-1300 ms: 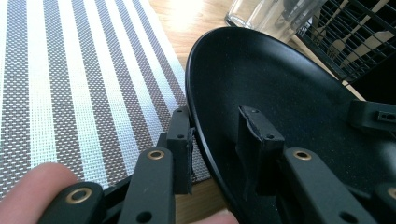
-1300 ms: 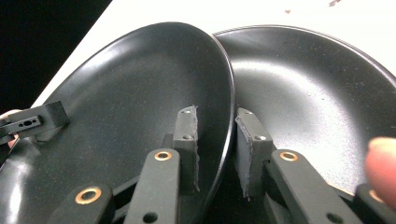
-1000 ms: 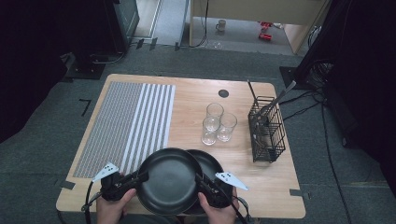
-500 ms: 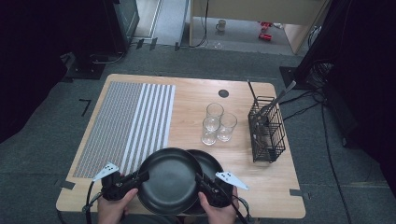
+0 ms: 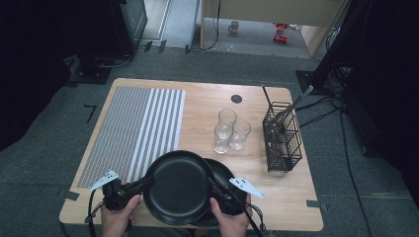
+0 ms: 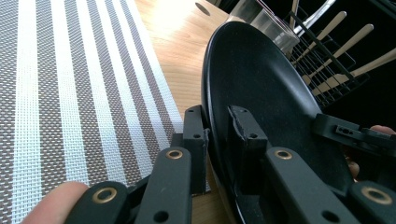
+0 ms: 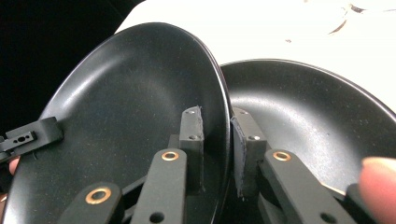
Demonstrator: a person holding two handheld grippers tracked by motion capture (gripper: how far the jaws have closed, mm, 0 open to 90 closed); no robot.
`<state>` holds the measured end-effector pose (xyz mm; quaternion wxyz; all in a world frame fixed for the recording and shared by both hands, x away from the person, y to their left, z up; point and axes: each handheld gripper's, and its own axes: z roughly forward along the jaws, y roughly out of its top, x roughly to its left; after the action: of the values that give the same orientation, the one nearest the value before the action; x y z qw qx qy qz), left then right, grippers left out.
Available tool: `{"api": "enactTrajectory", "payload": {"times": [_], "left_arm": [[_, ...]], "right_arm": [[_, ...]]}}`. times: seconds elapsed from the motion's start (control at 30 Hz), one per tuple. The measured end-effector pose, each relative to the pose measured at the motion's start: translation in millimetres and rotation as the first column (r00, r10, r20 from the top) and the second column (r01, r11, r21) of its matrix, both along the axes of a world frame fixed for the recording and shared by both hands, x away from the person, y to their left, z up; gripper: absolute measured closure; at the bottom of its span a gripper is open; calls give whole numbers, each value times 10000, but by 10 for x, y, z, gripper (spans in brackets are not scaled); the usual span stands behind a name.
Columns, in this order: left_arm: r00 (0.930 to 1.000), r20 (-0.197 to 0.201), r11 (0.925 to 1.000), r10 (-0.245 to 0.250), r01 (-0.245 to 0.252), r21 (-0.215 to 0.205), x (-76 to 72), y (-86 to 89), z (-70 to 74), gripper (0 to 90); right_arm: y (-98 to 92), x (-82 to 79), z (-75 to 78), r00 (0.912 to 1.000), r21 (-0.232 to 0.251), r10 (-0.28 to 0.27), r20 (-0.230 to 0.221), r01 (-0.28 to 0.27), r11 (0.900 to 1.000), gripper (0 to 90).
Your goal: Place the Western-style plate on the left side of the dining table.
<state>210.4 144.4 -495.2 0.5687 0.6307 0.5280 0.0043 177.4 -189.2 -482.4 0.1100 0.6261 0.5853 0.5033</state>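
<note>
- Two round black plates with a smooth, faintly glossy surface sit at the near edge of the wooden table [image 5: 296, 202]; the upper plate [image 5: 179, 193] overlaps the lower plate [image 5: 225, 173], which peeks out on its right side.
- Each plate has a shallow dished middle and a thin raised rim; in the right gripper view the upper plate [image 7: 130, 116] tilts up in front of the lower plate [image 7: 308, 121].
- On the upper plate's left rim, the left gripper [image 5: 143, 181] is clamped with one black pad on each face, seen close in the left gripper view [image 6: 217, 135]; its jaws have just been closing on that rim.
- On the right rim of the same plate, the right gripper [image 5: 213, 186] pinches the edge, one pad inside the dish and one behind it [image 7: 217, 140]; its jaws have also just been tightening a little.
- Compared with a second ago, the plates and both hands lie in the same places.
- Left of the plates lies a woven placemat [image 5: 131, 131] with grey and white stripes and a fine mesh texture.
- Three clear drinking glasses [image 5: 230, 131] stand clustered mid-table, and just to their right a black wire basket [image 5: 282, 143] holds pale wooden utensils.
</note>
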Motion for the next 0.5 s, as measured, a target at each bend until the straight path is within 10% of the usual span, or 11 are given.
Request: {"api": "enactTrajectory", "payload": {"times": [0.5], "left_arm": [[9998, 189, 9998, -49, 53, -197, 50, 75, 75, 808]], "right_arm": [[25, 105, 85, 9994, 252, 127, 321, -135, 9996, 793]]}}
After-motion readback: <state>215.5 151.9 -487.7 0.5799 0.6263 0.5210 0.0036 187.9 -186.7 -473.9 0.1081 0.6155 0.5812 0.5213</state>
